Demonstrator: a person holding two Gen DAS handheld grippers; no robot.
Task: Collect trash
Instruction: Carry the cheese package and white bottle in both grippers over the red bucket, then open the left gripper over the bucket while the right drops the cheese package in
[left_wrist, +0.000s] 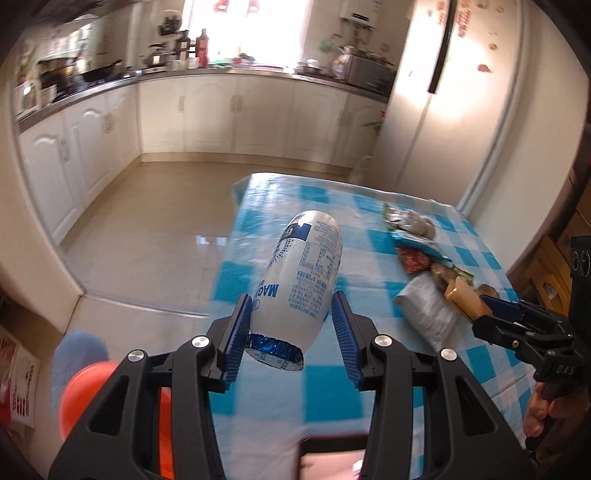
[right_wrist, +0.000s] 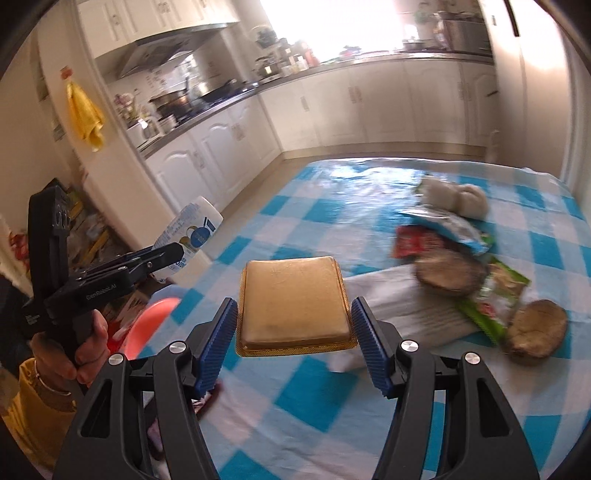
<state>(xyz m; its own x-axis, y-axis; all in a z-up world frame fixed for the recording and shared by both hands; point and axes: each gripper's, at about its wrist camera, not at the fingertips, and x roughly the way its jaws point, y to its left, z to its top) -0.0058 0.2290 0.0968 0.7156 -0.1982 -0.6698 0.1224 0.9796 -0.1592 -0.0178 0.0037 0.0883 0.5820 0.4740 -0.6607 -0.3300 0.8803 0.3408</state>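
My left claw (left_wrist: 291, 325) clamped on a white plastic bottle with blue print (left_wrist: 306, 273), my right claw (right_wrist: 294, 345) gripping a flat golden-brown plastic tray (right_wrist: 295, 302), both above the blue-and-white checked surface (right_wrist: 332, 413), crumpled wrappers (right_wrist: 443, 236) ahead to the right

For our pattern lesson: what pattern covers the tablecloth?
Blue-and-white checked tablecloth, clearest in the right wrist view.

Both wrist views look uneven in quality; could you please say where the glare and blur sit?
Left wrist view: the window is blown out, the refrigerator glares, and the wrappers are smeared. Right wrist view: the window is overexposed and the wrappers blur, while the golden tray stays sharp.
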